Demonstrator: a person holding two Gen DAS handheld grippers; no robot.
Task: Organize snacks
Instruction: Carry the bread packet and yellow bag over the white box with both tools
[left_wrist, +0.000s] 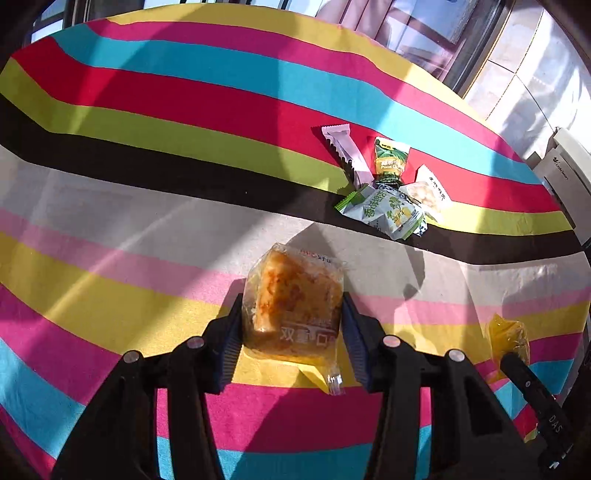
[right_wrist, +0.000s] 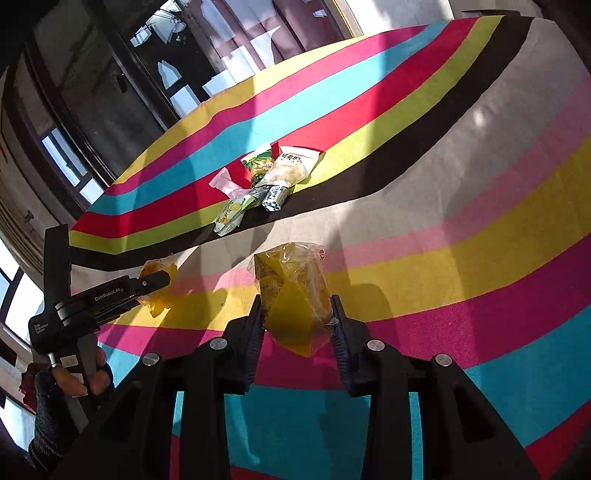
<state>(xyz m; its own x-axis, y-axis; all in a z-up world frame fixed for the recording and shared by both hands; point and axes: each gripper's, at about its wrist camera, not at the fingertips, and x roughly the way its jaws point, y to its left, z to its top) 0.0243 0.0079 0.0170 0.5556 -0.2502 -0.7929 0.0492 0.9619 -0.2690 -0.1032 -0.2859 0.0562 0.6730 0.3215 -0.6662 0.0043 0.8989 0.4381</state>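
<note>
Two wrapped snacks grasped above the striped desk (left_wrist: 110, 206).
Left gripper (left_wrist: 291, 325) clenched on a clear-wrapped cake (left_wrist: 293, 306), pads pressed to both sides of the wrapper, above the yellow and pink stripes. Right gripper (right_wrist: 297, 325) clenched on a yellow packet (right_wrist: 291, 291), raised off the cloth. Farther back, heaped on the black and red stripes: a pile (left_wrist: 388, 184) of small packets, white, green and pale, touching and overlapping. Bare fingers (right_wrist: 74, 380) wrapped round the left handle.
</note>
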